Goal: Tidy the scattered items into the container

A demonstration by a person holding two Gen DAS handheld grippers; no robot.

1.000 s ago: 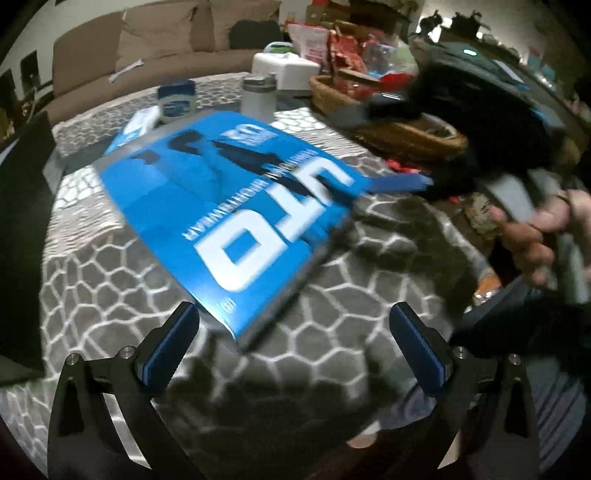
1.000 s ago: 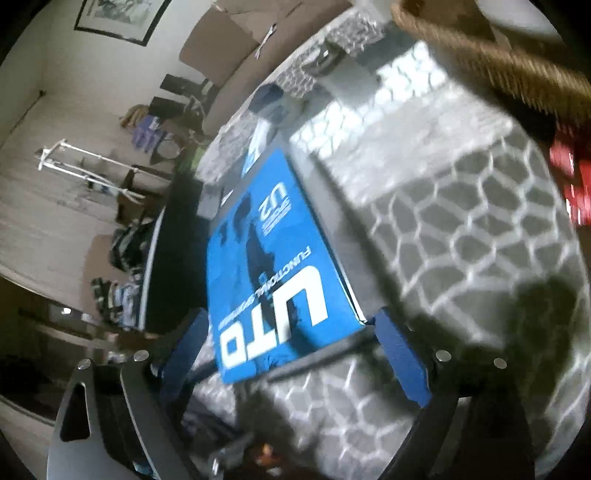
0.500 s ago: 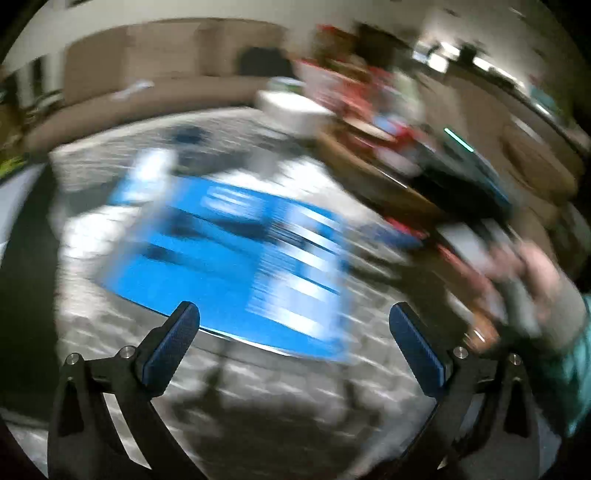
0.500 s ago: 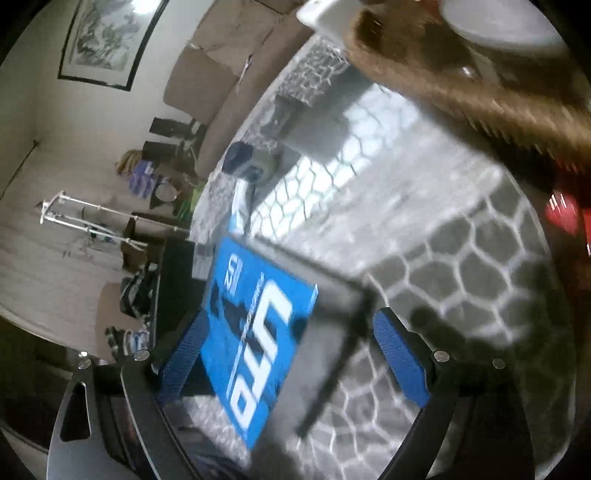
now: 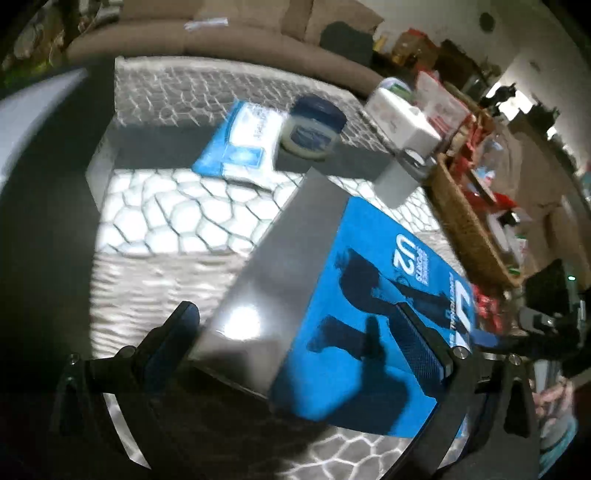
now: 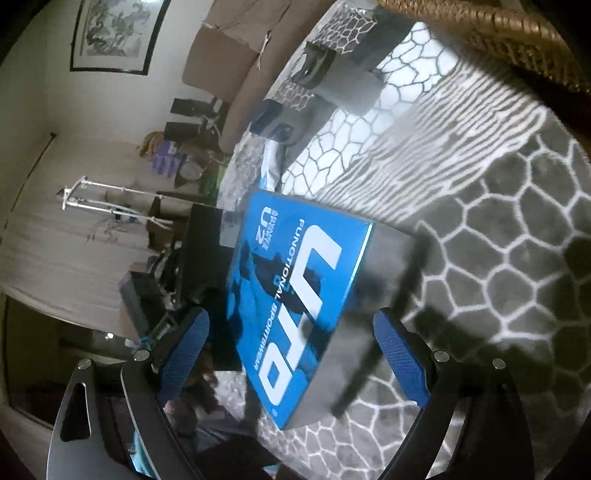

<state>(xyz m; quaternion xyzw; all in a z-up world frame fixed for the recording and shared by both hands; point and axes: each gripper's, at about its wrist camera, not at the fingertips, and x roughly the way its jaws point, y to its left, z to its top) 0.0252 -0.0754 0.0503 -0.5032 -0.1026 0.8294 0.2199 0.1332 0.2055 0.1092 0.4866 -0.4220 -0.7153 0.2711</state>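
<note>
Two handheld grippers are seen at opposite ends of a flat blue-and-grey UTO sportswear box (image 5: 332, 295), which is tilted above a grey honeycomb-patterned cloth (image 5: 177, 206).

Seen from the left wrist, the left gripper (image 5: 295, 343) fills the lower part of the frame. Its jaws are spread wide, with one blue-padded finger beside the box's grey side and the other lying over the blue printed face at lower right; whether the pads (image 5: 421, 339) press on the box cannot be told. Near the upper centre, a blue-lidded round jar (image 5: 314, 129) is seen just beside a flat blue-and-white packet (image 5: 243, 144). To their right a grey lidded cup (image 5: 399, 177) and a white box (image 5: 402, 114) are seen. A woven wicker basket (image 5: 465, 221) full of packets runs down the right side of the frame. A brown sofa (image 5: 184, 40) lies across the top.

Seen from the right wrist, the right gripper (image 6: 291, 358) sits at the bottom of the frame with its jaws wide apart around the near corner of the same box (image 6: 295, 302); contact cannot be confirmed. The basket rim (image 6: 480, 33) shows at the upper right, well apart from the box. A framed picture (image 6: 118, 33) hangs at the upper left.
</note>
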